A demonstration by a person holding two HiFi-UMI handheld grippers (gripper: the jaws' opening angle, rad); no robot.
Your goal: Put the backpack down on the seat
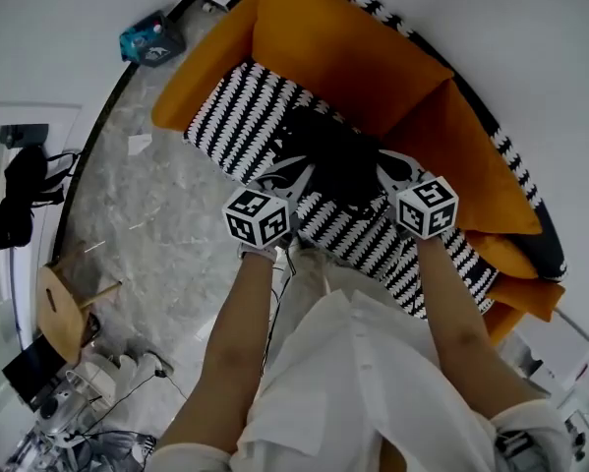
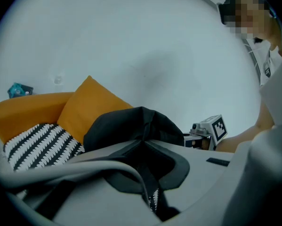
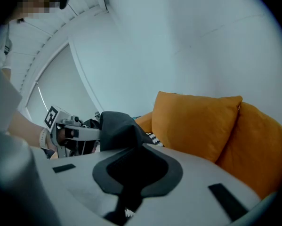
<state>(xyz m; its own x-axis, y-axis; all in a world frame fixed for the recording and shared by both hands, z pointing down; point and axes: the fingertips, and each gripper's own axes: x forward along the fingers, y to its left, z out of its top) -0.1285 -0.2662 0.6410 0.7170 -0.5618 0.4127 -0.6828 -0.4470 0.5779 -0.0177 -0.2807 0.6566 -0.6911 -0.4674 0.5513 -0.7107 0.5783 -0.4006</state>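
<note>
A black backpack (image 1: 338,160) hangs over the black-and-white striped seat (image 1: 237,116) of a sofa; I cannot tell whether it touches the seat. My left gripper (image 1: 296,179) is shut on the backpack's left side and my right gripper (image 1: 387,167) is shut on its right side. In the left gripper view, black fabric (image 2: 126,124) bulges past the closed jaws of the left gripper (image 2: 148,142), with the right gripper (image 2: 211,128) beyond it. In the right gripper view, the backpack (image 3: 117,128) rises past the right gripper (image 3: 136,149), and the left gripper (image 3: 60,126) is behind it.
Orange cushions (image 1: 343,47) line the sofa's back and sides. On the marble floor to the left lie a teal box (image 1: 151,39), a wooden stool (image 1: 63,313), black gear (image 1: 19,200) and cables. The person's legs stand against the seat's front edge.
</note>
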